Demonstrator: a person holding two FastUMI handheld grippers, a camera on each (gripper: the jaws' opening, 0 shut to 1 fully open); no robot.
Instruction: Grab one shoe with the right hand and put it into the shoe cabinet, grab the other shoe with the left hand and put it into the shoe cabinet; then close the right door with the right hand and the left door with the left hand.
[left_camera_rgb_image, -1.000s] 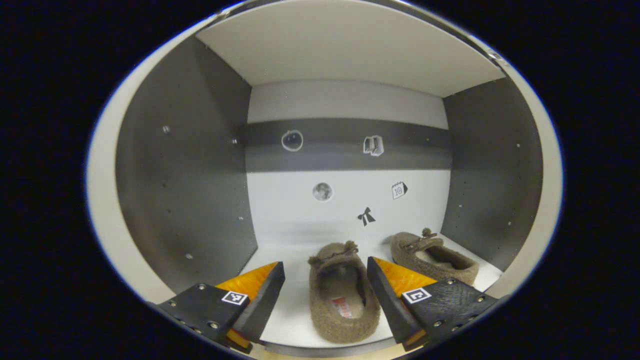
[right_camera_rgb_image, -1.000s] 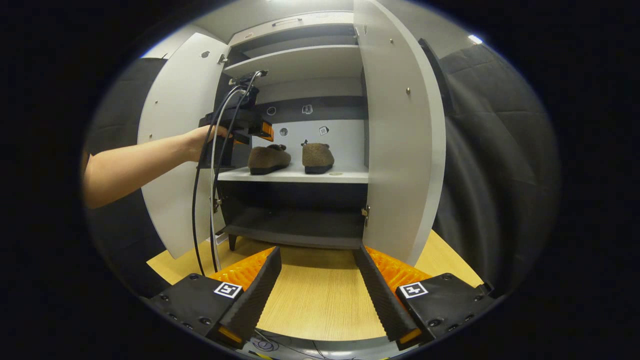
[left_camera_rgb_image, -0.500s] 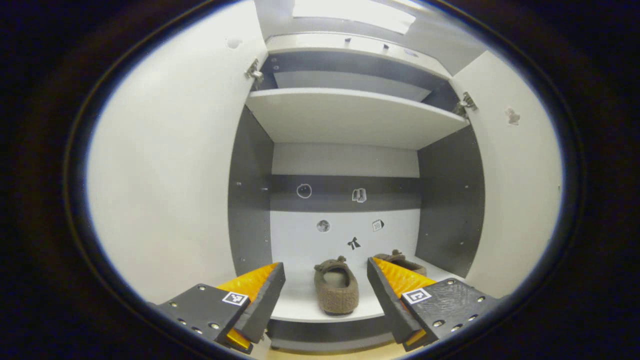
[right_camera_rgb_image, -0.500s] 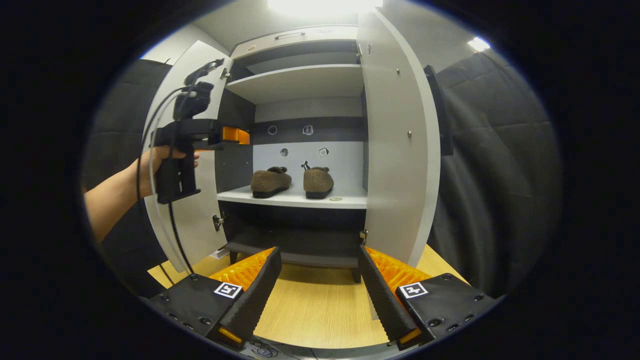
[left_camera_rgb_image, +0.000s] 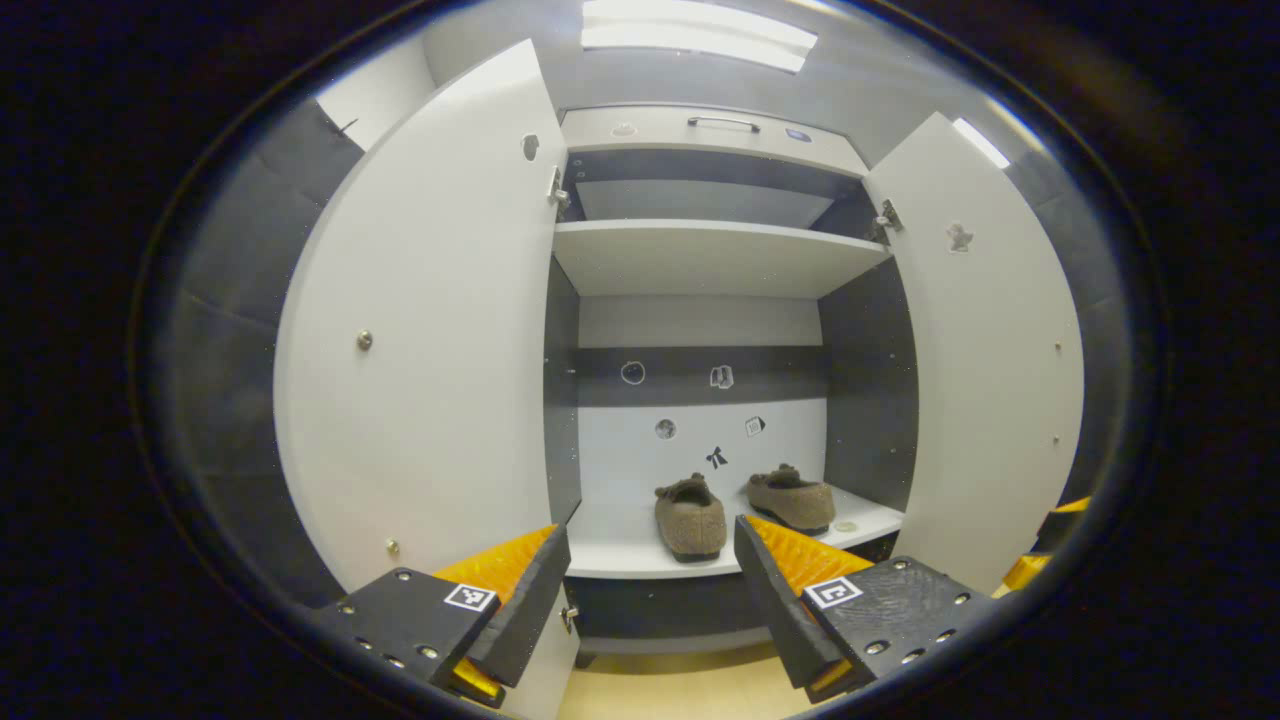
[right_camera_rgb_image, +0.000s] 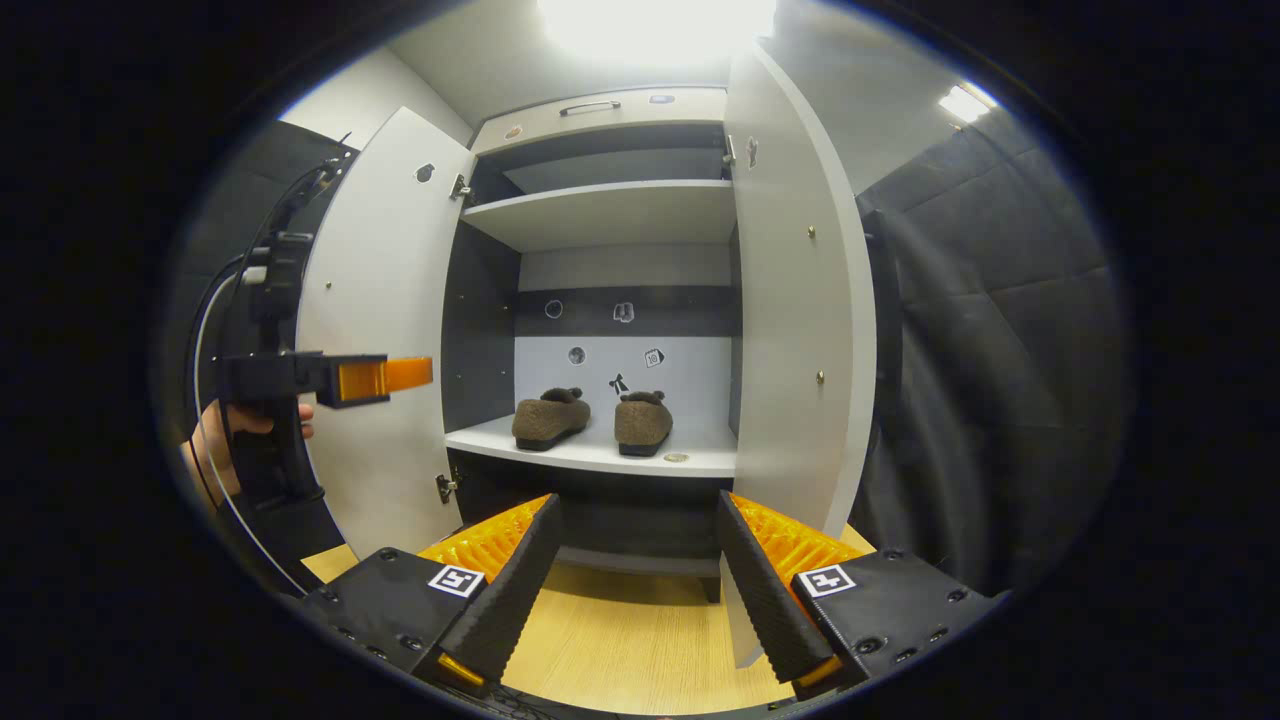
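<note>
Both of my tools are spread apart and hold nothing: my left tool (left_camera_rgb_image: 650, 590) at the bottom of the left gripper view, my right tool (right_camera_rgb_image: 635, 580) at the bottom of the right gripper view. Two fuzzy brown slippers sit side by side, apart, on the white middle shelf (left_camera_rgb_image: 620, 555) of the tall white-and-grey shoe cabinet (right_camera_rgb_image: 600, 105): one (left_camera_rgb_image: 690, 518) left, one (left_camera_rgb_image: 792, 498) right. Two white doors, left (left_camera_rgb_image: 430, 330) and right (left_camera_rgb_image: 990, 340), stand wide open, leaving the cabinet front unobstructed above the pale wooden surface (right_camera_rgb_image: 630, 630).
</note>
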